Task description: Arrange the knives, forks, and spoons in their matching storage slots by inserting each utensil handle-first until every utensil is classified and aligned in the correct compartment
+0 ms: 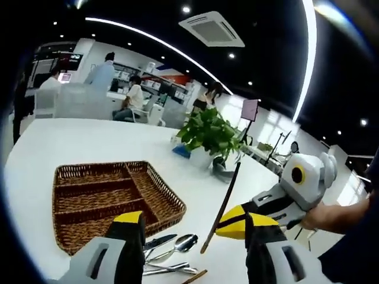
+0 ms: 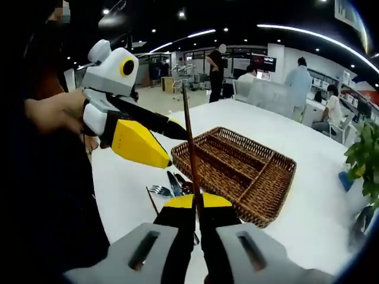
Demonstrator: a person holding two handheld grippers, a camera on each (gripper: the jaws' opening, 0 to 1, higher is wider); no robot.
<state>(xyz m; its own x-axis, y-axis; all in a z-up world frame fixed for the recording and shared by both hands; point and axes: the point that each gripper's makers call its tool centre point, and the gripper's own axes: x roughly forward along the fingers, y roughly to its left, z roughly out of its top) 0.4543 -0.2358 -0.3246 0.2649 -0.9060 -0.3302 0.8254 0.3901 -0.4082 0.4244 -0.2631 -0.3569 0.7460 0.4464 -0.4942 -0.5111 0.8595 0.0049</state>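
Basket (image 1: pixel 112 198): wicker, divided into slots, bare on white table (image 1: pixel 89 145), left of the pile.
Pile (image 1: pixel 169 251): spoon, knife and fork loose just beside basket's near edge.
Left gripper (image 1: pixel 192 222): jaws spread wide, nothing between them, poised above pile.
Stick (image 2: pixel 190 154): thin, dark, wooden-handled; probably light, stiff, prone to pivot; best gripped near mid-shaft.
Right gripper (image 2: pixel 197 204): clamped tight on stick low on its shaft, tip raised toward basket.

**Two views crossing over one table**

The left gripper view looks down across the white tabletop (image 1: pixel 89 142) from close above. The right gripper view faces back. Both share the brown wicker divided tray (image 1: pixel 106 195) (image 2: pixel 249 171).
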